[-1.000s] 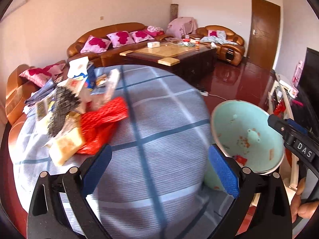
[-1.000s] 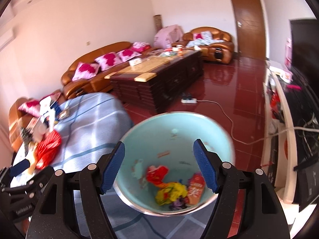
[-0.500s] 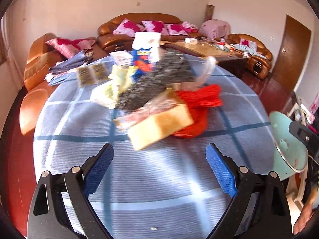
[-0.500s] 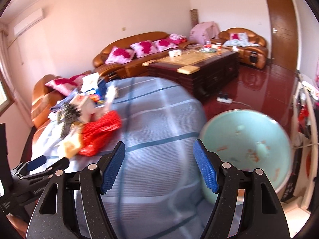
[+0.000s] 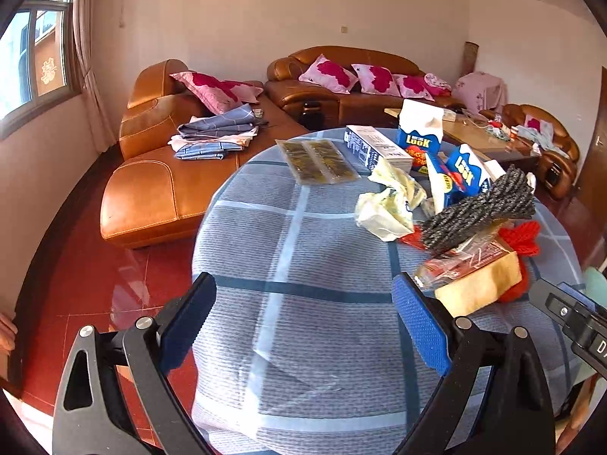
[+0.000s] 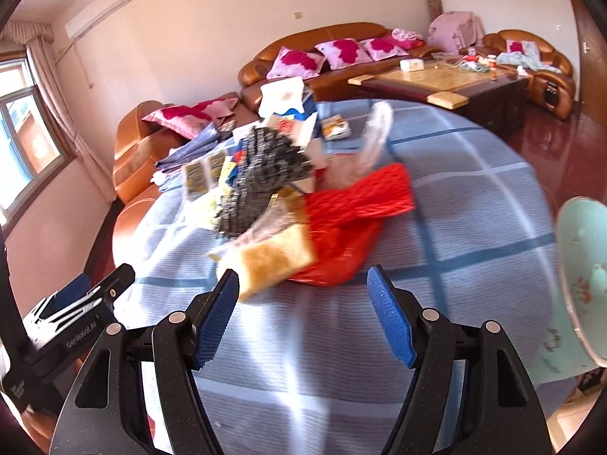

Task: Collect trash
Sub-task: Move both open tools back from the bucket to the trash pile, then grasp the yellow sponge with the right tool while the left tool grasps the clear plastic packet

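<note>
Red net bag [image 6: 353,223] beside yellow sponge [image 6: 275,261]

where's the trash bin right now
In the right wrist view the pale green trash bin sits at the far right edge, beside the checked table, right of the red bag.

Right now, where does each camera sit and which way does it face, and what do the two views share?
Left wrist: on the left hand-held gripper, open, facing across the table to the sofa; the right gripper's body shows at the right edge.
Right wrist: on the right hand-held gripper, open, facing the trash pile, bin at right; the left gripper's body shows at lower left.
Shared: yellow sponge, red bag, sofa.
</note>
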A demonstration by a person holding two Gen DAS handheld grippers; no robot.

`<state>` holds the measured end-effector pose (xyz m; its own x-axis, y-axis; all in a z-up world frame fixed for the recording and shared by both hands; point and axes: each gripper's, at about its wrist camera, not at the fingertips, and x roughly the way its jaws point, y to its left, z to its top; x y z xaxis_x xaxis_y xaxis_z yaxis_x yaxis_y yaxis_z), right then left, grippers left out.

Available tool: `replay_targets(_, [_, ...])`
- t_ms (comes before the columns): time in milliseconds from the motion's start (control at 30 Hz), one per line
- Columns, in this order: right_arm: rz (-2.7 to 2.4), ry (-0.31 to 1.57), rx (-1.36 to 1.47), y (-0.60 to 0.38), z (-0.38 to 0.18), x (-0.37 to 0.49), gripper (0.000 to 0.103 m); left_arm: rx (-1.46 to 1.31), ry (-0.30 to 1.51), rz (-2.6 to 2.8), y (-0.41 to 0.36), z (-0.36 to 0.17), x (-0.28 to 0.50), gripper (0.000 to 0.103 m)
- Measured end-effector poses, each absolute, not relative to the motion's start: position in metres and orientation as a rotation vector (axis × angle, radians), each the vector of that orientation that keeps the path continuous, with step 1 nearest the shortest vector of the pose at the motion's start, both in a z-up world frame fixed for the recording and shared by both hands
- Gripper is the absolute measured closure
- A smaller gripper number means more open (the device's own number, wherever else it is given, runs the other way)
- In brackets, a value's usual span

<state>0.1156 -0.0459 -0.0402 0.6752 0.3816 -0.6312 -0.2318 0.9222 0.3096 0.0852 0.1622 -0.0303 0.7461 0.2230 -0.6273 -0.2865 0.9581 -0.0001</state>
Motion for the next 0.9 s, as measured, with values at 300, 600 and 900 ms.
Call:
replay_targets(300, [0.39,0.877,0.302,-0.005,-0.06,0.146,0.044,-0.138,0.679,0.294,0.197,-0.039,0.083,0.011])
replay_targets(600, [0.437,0.87,0.275,-0.008,-0.052,0.135,0.066,-0.136,0.685,0.251,0.188,-0.042,0.089,0.011])
replay_targets(900, [0.341,0.777,0.295,-0.078,-0.029,0.123,0.068,-0.095,0.724,0.111,0.14,-0.045,0.109,0.011])
